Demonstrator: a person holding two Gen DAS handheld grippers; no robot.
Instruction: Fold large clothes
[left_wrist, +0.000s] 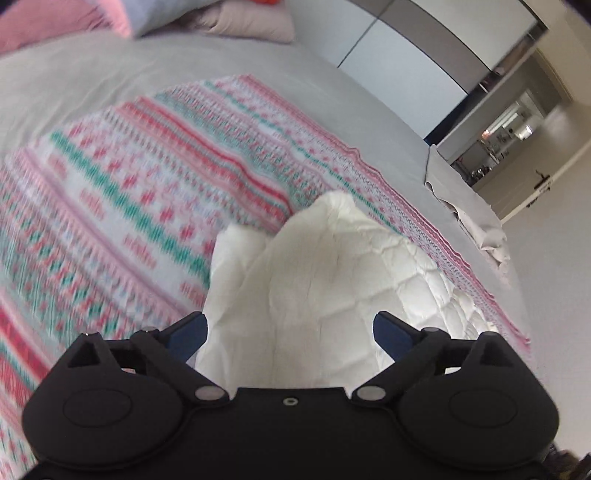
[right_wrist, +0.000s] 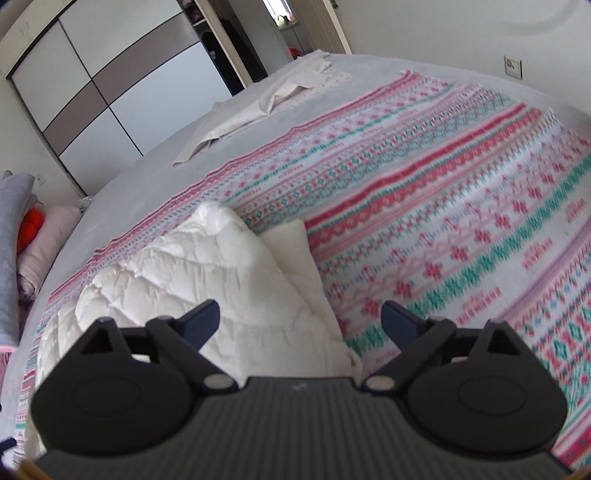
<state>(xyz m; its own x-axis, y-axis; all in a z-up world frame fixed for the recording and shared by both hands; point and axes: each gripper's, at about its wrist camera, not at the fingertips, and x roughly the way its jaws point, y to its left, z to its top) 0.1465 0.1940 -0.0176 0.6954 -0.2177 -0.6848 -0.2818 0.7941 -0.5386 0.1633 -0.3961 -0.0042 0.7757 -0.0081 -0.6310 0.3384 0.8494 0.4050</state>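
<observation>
A large quilt lies spread on the bed, its patterned side (left_wrist: 147, 192) striped in pink, red and teal. A corner is turned over and shows the white quilted underside (left_wrist: 332, 280), bunched up in a peak. My left gripper (left_wrist: 290, 328) hovers over that white fold, its jaws wide apart, the blue pads clear of the cloth. In the right wrist view the same patterned quilt (right_wrist: 461, 206) runs to the right and a white folded corner (right_wrist: 221, 266) rises in front. My right gripper (right_wrist: 300, 319) stands open above it, touching nothing.
The grey bed sheet (left_wrist: 110, 81) lies under the quilt. Pillows and folded bedding (left_wrist: 243, 22) sit at the head. A beige cloth (right_wrist: 266, 99) lies near the far edge of the bed. A wardrobe with sliding doors (right_wrist: 92, 85) stands beyond, and an open doorway (left_wrist: 509, 140) shows.
</observation>
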